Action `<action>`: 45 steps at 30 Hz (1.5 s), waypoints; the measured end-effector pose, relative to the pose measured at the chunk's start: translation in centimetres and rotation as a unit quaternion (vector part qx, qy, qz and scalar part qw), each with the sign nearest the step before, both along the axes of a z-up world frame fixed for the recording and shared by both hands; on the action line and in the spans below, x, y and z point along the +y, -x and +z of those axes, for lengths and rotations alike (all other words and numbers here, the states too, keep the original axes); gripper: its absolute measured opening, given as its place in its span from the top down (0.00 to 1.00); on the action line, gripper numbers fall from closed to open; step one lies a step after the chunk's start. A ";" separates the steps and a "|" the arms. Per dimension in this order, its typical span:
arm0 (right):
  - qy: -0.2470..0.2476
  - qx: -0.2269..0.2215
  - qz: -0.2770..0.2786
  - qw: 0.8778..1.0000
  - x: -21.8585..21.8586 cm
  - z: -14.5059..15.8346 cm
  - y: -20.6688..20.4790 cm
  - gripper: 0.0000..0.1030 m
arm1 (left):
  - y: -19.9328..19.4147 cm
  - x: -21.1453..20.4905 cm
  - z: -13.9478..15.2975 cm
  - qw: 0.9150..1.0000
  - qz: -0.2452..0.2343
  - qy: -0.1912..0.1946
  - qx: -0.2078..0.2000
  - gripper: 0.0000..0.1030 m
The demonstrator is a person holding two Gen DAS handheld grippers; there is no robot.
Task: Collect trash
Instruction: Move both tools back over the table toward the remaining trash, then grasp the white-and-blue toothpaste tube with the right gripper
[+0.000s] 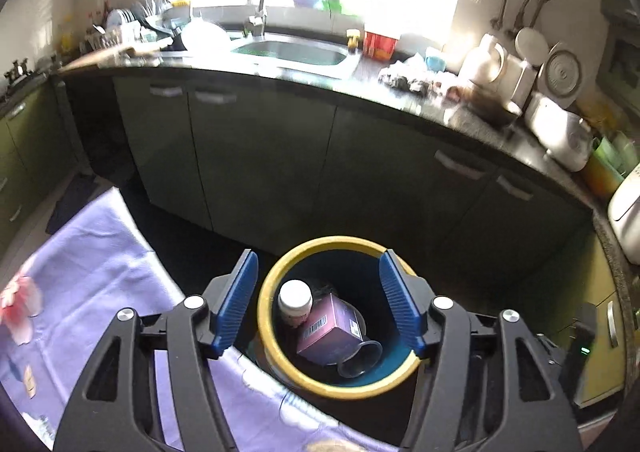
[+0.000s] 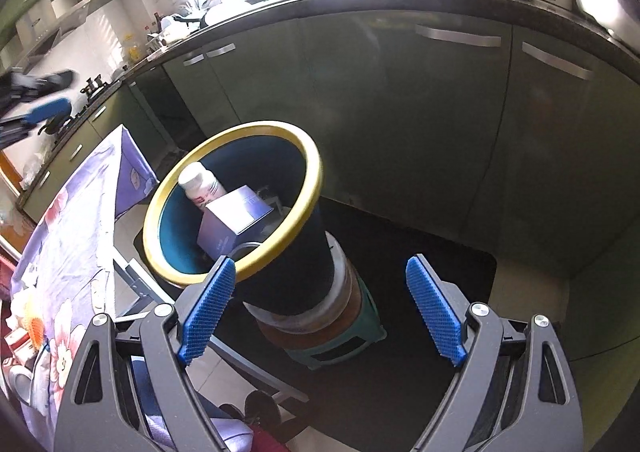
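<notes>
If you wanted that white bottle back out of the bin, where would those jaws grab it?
Probably at the cap end of the bottle, coming straight down through the mouth of the bin. It stands leaning against the wall with its cap up, and the purple box crowds its lower body, so only the top is free.

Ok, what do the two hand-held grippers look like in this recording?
Both match: the left hand-held gripper and the right hand-held gripper have black plastic linkage arms with triangular cut-outs, silver round pivot bolts, and flat blue ridged pads. No cables, sleeves or hands show.
</notes>
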State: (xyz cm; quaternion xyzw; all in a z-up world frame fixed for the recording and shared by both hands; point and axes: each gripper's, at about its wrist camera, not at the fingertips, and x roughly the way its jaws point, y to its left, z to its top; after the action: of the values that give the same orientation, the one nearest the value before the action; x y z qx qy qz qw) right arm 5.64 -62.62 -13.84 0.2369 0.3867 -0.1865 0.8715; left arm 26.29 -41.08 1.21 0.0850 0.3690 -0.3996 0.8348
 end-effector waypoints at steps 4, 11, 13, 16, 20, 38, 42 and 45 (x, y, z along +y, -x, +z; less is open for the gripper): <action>-0.002 0.002 0.014 1.000 1.0 0.0 -0.4 0.16 | 2.0 5.1 2.6 0.999 0.019 0.033 -0.007 0.37; 0.009 0.002 0.040 0.999 3.4 0.8 -1.1 0.16 | 5.9 16.4 4.9 0.994 0.090 0.063 -0.020 0.25; 0.013 -0.001 0.050 0.999 4.4 1.3 -1.3 0.16 | 7.3 20.4 5.1 0.990 0.123 0.070 -0.025 0.19; 0.021 -0.001 0.077 0.997 6.6 1.9 -2.1 0.16 | 9.4 26.0 5.2 0.980 0.180 0.078 -0.043 0.12; 0.031 -0.003 0.129 0.991 10.6 2.7 -3.7 0.16 | 12.4 33.1 4.9 0.961 0.255 0.089 -0.055 0.07; 0.040 -0.018 0.377 0.925 32.3 5.6 -6.0 0.16 | 18.9 45.7 -1.0 0.916 0.385 0.105 -0.030 0.07; 0.047 -0.018 0.402 0.914 35.4 5.6 -3.8 0.16 | 19.0 46.1 -1.8 0.917 0.382 0.109 -0.021 0.07; 0.071 -0.010 0.414 0.907 37.5 5.4 -2.7 0.16 | 19.0 46.2 -2.2 0.919 0.376 0.113 -0.016 0.07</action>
State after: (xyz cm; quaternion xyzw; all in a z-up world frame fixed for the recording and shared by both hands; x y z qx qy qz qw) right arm 8.34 -25.15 -8.49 -0.0052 0.4267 0.1670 0.8888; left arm 7.32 5.10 -0.97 -0.1490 0.3127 -0.0939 0.9334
